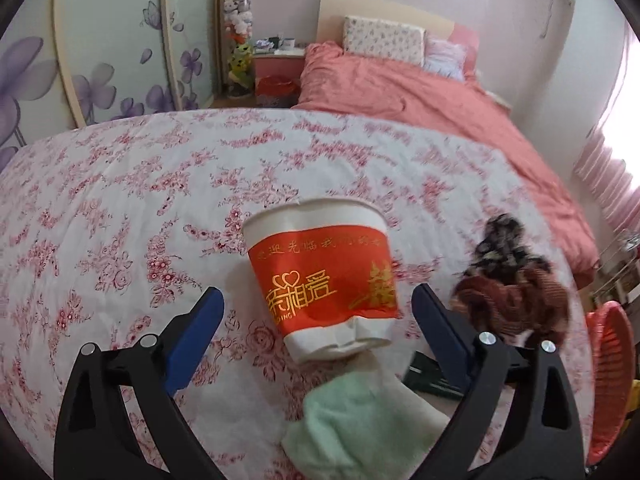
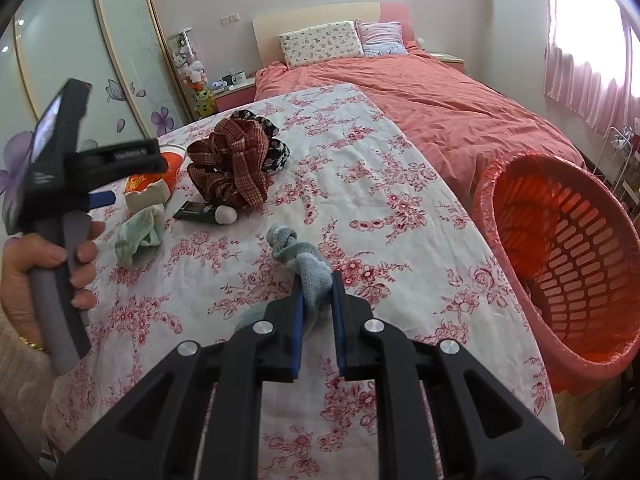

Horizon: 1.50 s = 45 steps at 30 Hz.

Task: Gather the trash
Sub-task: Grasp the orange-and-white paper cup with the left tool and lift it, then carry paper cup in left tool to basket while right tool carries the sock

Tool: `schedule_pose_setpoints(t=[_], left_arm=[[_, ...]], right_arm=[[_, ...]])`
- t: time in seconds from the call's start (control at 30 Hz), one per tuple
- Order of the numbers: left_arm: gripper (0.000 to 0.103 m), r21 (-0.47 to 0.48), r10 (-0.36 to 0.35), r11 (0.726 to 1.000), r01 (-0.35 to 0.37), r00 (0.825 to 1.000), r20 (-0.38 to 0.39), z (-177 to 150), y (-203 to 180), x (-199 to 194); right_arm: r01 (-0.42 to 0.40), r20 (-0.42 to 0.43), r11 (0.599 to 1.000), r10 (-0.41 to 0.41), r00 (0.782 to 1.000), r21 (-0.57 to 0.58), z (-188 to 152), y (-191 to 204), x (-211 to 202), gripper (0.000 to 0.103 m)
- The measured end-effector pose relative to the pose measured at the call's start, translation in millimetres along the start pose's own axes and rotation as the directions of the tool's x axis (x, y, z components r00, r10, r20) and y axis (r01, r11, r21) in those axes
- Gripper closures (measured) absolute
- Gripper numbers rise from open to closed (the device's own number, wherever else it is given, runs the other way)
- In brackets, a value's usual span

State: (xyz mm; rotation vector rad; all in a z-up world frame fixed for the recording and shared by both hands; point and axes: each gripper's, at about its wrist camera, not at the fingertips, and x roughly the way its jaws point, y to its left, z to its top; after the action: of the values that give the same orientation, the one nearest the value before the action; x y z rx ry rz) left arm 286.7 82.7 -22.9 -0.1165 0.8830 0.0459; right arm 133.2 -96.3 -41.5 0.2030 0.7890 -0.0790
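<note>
The paper cup (image 1: 320,276) lies on its side on the flowered tablecloth (image 1: 120,208), and its bottom end is squashed. It sits between the two blue pads of the left gripper (image 1: 316,316), but the pads do not touch it. To pick it up well, I think the left gripper should go a bit more forward and down, so the pads sit beside the red middle of the cup — not the bent end. Then squeeze softly, because a cup like this folds flat if you press hard.

The left gripper is spread wide and holds nothing. A pale green cloth (image 1: 352,420) lies just below the cup, near the pads, so watch that it does not get caught too.

The right gripper (image 2: 318,312) is pressed nearly together, pinching a light blue cloth (image 2: 304,264). The red basket (image 2: 560,264) with a bag inside waits off the table edge — that is likely where the trash goes.
</note>
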Motion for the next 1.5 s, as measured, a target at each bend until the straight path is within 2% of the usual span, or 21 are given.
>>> schedule_pose_setpoints(t=[0.17,0.27,0.53,0.83,1.1,1.5], left_arm=[[0.01,0.012,0.043,0.999,-0.042,0.999,-0.03,3.3,-4.3,12.5],[0.026,0.011,0.025,1.0,-0.025,0.999,-0.045,3.9,-3.7,15.0],[0.027,0.001,-0.006,1.0,0.006,1.0,0.0,-2.4,9.6,-6.0],[0.027,0.047,-0.085,0.996,0.082,0.993,0.08,-19.3,9.8,-69.5],[0.027,0.136,-0.197,0.974,0.18,0.972,0.128,-44.5,-15.4,-116.2],[0.027,0.257,-0.329,0.922,0.288,0.935,0.132,-71.7,-64.5,-146.2]], right_arm=[[-0.006,-0.002,1.0,0.006,1.0,0.006,1.3,-3.0,2.3,0.09],[-0.009,0.002,1.0,0.009,1.0,0.007,1.6,-3.3,1.2,0.09],[-0.003,0.025,1.0,0.003,1.0,0.024,4.5,-9.6,-7.9,0.09],[-0.006,0.096,0.999,0.001,0.995,0.049,12.1,-17.4,-41.3,0.09],[0.005,0.159,0.997,-0.017,0.987,0.074,15.6,-30.3,-72.7,0.09],[0.037,0.248,0.989,-0.072,0.966,0.144,18.3,-70.2,-113.9,0.09]])
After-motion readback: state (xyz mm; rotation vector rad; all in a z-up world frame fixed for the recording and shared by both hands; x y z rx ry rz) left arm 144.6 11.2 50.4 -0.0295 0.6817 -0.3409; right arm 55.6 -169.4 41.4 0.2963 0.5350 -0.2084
